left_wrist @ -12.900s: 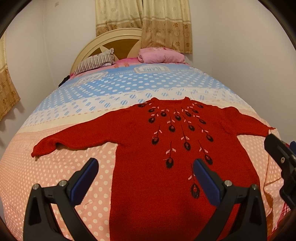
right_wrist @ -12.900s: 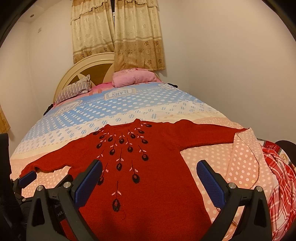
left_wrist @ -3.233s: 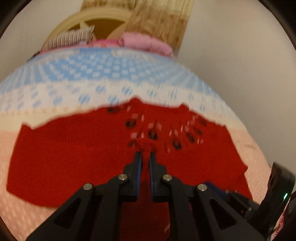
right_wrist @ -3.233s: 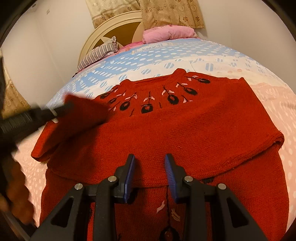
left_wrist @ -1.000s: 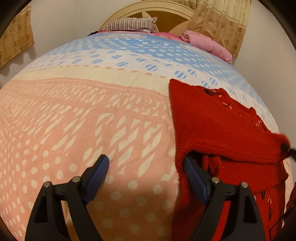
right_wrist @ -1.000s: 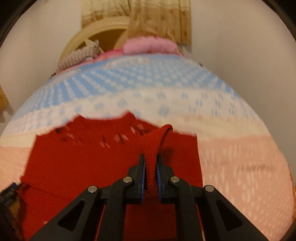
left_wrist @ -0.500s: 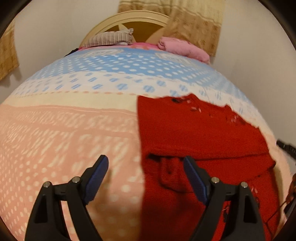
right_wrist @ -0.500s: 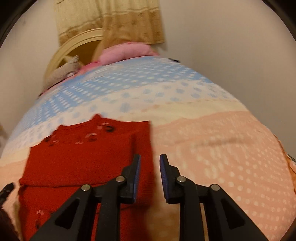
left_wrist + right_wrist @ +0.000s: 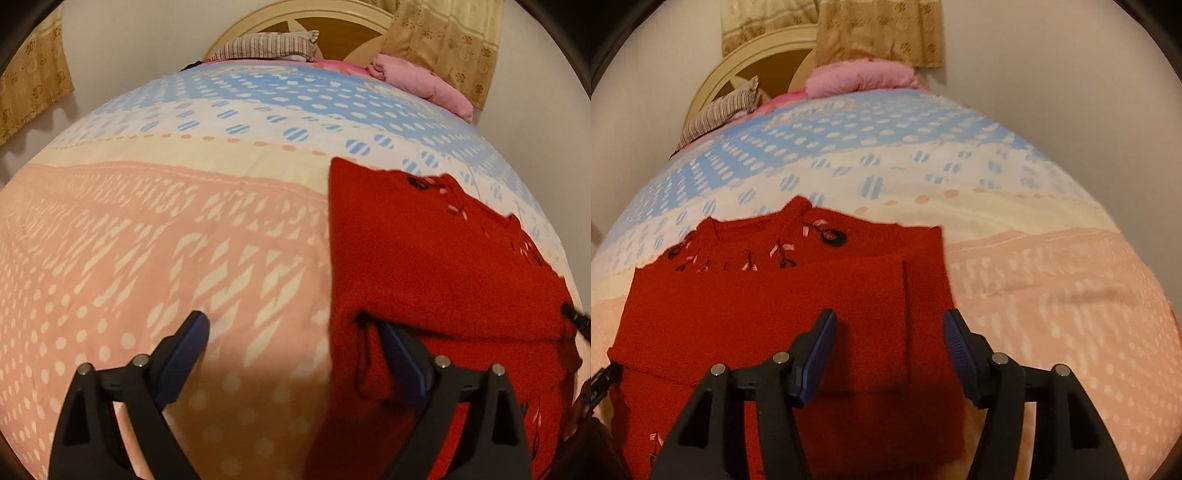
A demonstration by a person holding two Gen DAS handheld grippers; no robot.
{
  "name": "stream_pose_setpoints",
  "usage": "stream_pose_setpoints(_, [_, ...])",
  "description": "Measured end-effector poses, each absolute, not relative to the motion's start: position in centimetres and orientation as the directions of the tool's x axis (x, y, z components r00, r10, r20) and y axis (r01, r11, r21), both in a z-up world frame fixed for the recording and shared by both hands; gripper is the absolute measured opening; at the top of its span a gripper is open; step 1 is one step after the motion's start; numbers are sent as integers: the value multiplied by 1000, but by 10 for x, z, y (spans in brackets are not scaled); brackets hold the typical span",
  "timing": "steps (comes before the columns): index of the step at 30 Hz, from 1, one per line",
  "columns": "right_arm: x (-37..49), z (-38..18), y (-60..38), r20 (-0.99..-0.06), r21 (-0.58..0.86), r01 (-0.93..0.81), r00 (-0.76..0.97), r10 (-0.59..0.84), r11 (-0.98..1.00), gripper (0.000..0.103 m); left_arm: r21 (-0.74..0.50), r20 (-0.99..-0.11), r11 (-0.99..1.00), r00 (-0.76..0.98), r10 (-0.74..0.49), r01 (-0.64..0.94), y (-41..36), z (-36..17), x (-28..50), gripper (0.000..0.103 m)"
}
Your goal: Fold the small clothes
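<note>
A red knit sweater (image 9: 768, 306) with dark embroidered flowers near the collar lies flat on the bed, both sleeves folded across its chest. In the left wrist view the sweater (image 9: 443, 266) fills the right side. My left gripper (image 9: 291, 343) is open and empty, hovering over the sweater's left edge, its right finger above the folded sleeve cuff. My right gripper (image 9: 888, 339) is open and empty, just above the folded right sleeve near the sweater's right edge.
The bed (image 9: 166, 229) has a dotted pink, cream and blue cover. A striped pillow (image 9: 266, 46) and a pink pillow (image 9: 860, 77) lie by the headboard. Curtains (image 9: 879, 33) hang behind, with walls close on both sides.
My right gripper let go of the right sleeve, which now lies folded on the chest, and its jaws opened wide. My left gripper stayed open and swung left.
</note>
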State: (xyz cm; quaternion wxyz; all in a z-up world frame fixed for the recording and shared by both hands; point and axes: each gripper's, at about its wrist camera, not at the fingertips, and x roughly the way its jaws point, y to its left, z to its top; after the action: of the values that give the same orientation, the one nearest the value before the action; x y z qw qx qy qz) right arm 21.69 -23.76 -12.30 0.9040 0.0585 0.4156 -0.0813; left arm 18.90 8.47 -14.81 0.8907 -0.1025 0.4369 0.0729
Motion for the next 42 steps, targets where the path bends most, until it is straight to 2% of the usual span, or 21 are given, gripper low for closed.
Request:
stream_pose_setpoints(1, [222,-129,-237,-773,51,176,630,-73,983,39,-134,-795,962,606,39,-237,89,-148,190,96])
stream_pose_setpoints(2, [227,-134,-236,-786,49,169,615,-66,984,30,-151,-792,951,608,46,-269,95,-149,191,97])
stream_pose_setpoints(3, [229,-136,-236,-790,53,167,610,-62,984,28,-155,-790,943,610,61,-295,99,-149,192,97])
stream_pose_setpoints(4, [229,-134,-235,-783,49,170,618,-68,984,12,-144,-790,935,606,89,-325,102,-149,193,96])
stream_pose_setpoints(5, [230,-132,-233,-782,35,166,619,-76,986,10,-122,-798,928,591,120,-353,105,-151,194,96])
stream_pose_setpoints(8, [227,-122,-227,-747,-28,162,652,-128,986,9,-113,-807,928,578,124,-356,107,-152,199,97])
stream_pose_setpoints(11, [221,-112,-233,-712,-27,207,683,-164,978,9,-103,-799,936,588,124,-337,104,-152,195,97])
stream_pose_setpoints(14, [224,-123,-237,-729,-64,231,653,-203,971,9,-85,-797,942,590,131,-324,101,-153,194,98])
stream_pose_setpoints(20, [228,-136,-251,-760,-30,280,618,-204,960,12,-76,-796,943,589,139,-324,100,-153,197,100])
stream_pose_setpoints(26, [220,-125,-262,-787,42,268,603,-134,963,17,-145,-796,963,604,24,-229,112,-141,180,100])
stream_pose_setpoints(28, [195,-103,-272,-741,69,311,652,-160,948,17,-129,-782,970,623,28,-206,118,-133,167,99])
stream_pose_setpoints(31, [159,-73,-281,-651,-2,402,695,-306,916,18,-105,-743,973,667,60,-204,118,-118,159,98])
stream_pose_setpoints(33, [143,-59,-281,-606,-23,407,721,-336,913,18,-110,-721,976,691,53,-190,112,-105,162,98])
stream_pose_setpoints(38, [159,-69,-271,-673,6,297,708,-215,955,18,-88,-708,988,706,26,-124,79,-98,190,98])
stream_pose_setpoints(42, [181,-97,-244,-728,25,183,677,-108,983,18,-28,-749,993,660,54,-114,61,-122,208,98])
